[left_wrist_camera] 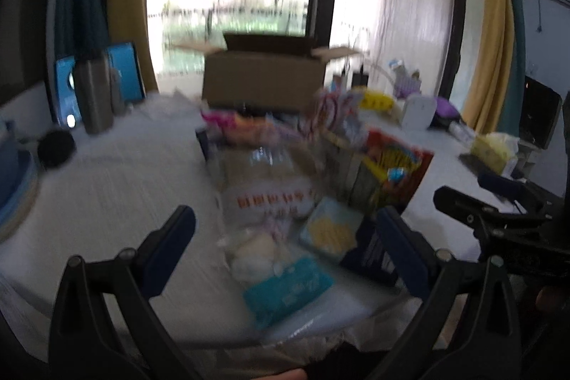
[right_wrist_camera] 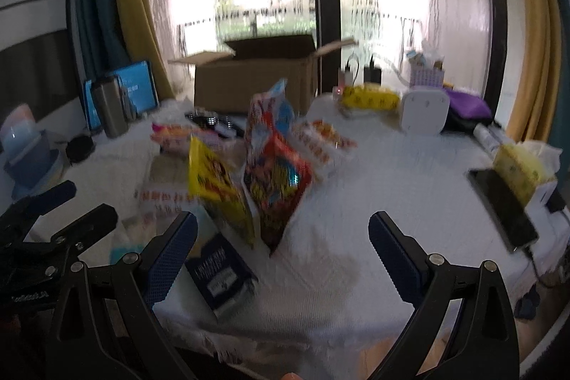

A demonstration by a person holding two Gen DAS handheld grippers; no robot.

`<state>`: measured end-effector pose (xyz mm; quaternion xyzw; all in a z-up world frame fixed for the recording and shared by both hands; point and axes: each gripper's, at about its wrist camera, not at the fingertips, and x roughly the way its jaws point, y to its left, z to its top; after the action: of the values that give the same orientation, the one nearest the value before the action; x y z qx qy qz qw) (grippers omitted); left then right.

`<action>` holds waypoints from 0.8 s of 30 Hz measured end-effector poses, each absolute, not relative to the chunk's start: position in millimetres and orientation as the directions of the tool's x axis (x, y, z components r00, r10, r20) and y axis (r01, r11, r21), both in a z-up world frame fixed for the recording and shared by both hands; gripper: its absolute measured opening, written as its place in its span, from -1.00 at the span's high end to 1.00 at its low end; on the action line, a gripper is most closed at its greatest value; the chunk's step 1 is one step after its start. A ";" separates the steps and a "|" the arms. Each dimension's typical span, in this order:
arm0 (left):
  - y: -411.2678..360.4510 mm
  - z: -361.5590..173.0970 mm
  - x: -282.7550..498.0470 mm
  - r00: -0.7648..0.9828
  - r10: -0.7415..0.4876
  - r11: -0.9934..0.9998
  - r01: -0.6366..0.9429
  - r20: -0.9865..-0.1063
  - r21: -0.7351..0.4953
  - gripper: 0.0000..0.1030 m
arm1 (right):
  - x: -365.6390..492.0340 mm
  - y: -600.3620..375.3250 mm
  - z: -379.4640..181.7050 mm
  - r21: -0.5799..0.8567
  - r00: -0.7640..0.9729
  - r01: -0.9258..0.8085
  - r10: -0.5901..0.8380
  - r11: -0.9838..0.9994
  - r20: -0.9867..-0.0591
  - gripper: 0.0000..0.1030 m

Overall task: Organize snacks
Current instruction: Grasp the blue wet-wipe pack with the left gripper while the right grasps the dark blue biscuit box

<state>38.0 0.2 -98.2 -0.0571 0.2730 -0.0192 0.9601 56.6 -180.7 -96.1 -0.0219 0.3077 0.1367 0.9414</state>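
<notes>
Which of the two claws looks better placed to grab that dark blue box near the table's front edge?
Probably the right claw. It is open, and the dark blue box lies just beside its left finger. In the left wrist view the box sits behind the left claw's right finger, off to one side.

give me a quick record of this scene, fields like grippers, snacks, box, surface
left gripper: jaws open, holding nothing, above the near snacks
right gripper: jaws open, holding nothing
snacks: loose pile mid-table; red bag and yellow bag upright, dark box and teal packet lying near the front edge
cardboard box: flaps open, behind the pile by the window
surface: white tablecloth
image: motion blurred
</notes>
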 end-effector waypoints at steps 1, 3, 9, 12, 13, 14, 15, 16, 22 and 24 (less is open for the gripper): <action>0.7 -102.9 41.0 0.838 -0.069 0.992 0.000 -0.541 -0.127 -0.98 | 59.0 -180.1 -104.0 0.047 0.758 -0.275 0.247 0.960 -0.604 -0.93; 1.5 -114.7 48.4 0.808 -0.087 0.988 -0.004 -0.583 -0.154 -0.98 | 61.9 -179.0 -114.2 0.061 0.732 -0.287 0.260 0.956 -0.629 -0.93; 5.0 -142.4 62.7 0.742 -0.078 0.986 -0.043 -0.666 -0.163 -0.98 | 73.4 -172.2 -138.6 0.108 0.657 -0.338 0.317 0.935 -0.684 -0.92; 11.8 -152.1 67.0 0.711 -0.077 0.982 -0.069 -0.699 -0.178 -0.97 | 74.1 -163.4 -145.6 0.108 0.628 -0.389 0.350 0.915 -0.695 -0.92; 14.7 -153.8 67.3 0.709 -0.068 0.980 -0.083 -0.702 -0.178 -0.96 | 73.3 -159.8 -146.7 0.103 0.620 -0.408 0.358 0.907 -0.698 -0.92; 17.5 -155.4 68.0 0.710 -0.060 0.979 -0.094 -0.702 -0.178 -0.96 | 72.9 -154.0 -150.0 0.090 0.609 -0.434 0.366 0.897 -0.704 -0.92; 19.5 -157.1 69.1 0.707 -0.061 0.979 -0.097 -0.705 -0.181 -0.96 | 71.6 -149.7 -152.2 0.082 0.605 -0.447 0.369 0.891 -0.706 -0.92; 20.2 -160.6 71.5 0.695 -0.060 0.979 -0.099 -0.716 -0.178 -0.96 | 71.3 -144.6 -155.3 0.072 0.600 -0.463 0.372 0.883 -0.709 -0.91; 12.6 -162.4 75.3 0.684 -0.041 0.990 -0.072 -0.728 -0.124 -0.85 | 73.6 -124.6 -166.7 0.027 0.592 -0.505 0.368 0.863 -0.717 -0.32; 11.6 -160.9 75.7 0.684 -0.040 0.991 -0.064 -0.729 -0.114 -0.57 | 72.6 -123.7 -165.8 0.033 0.584 -0.517 0.381 0.855 -0.717 -0.26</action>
<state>75.7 11.6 -160.9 -0.0651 0.3976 0.0065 0.9152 72.6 -123.7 -165.8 -0.0901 0.3789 0.2536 0.8854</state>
